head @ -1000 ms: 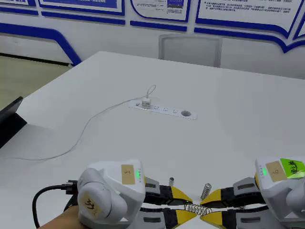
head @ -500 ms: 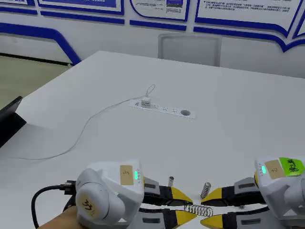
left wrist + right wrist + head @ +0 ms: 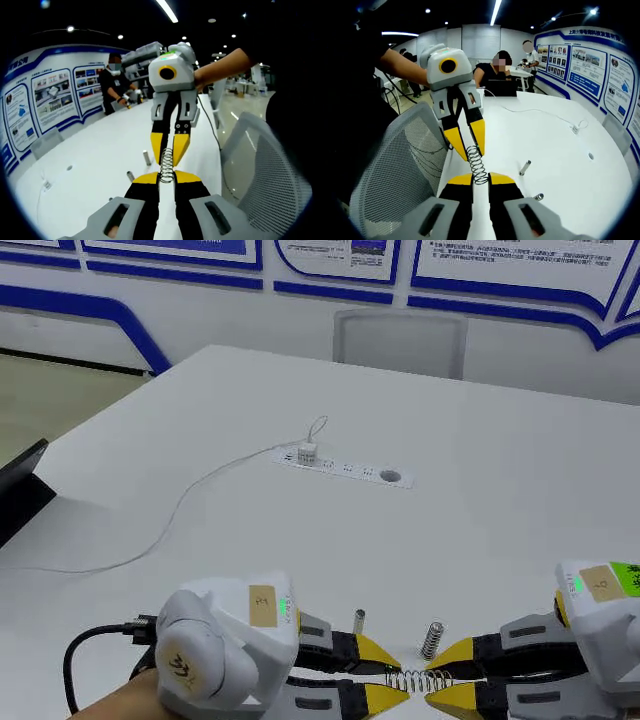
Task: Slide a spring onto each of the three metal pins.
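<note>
Left gripper [image 3: 167,178]: my yellow tips are pinched together on one end of the spring [image 3: 166,164].
Right gripper [image 3: 481,179]: my tips here are likewise clamped on the spring's other end. It faces the left gripper nose to nose.
Spring: it spans the short gap between the two pairs of tips and is held off the table [image 3: 500,490] at both ends. In the head view it lies roughly level, low in the picture. In each gripper view it runs straight out from my own jaws into the other gripper's jaws.
Plain pin [image 3: 358,620]: it stands upright on the table just beyond the left gripper's tips, apart from the spring.
Ribbed pin [image 3: 432,640]: it stands upright just beyond the gap between the grippers and leans slightly. Its surface looks coiled, but it is too small to be sure. It is near the held spring and not touching it.
Power strip [image 3: 340,468]: it lies farther up the table, well apart from the pins.
Change from a second ago: the power strip and both pins sit at the same spots in the head view, so my head has hardly moved. The right gripper's body has drawn toward the right edge. The stretch of spring showing between the tips looks a little shorter. Both grippers hold the spring as before.
</note>
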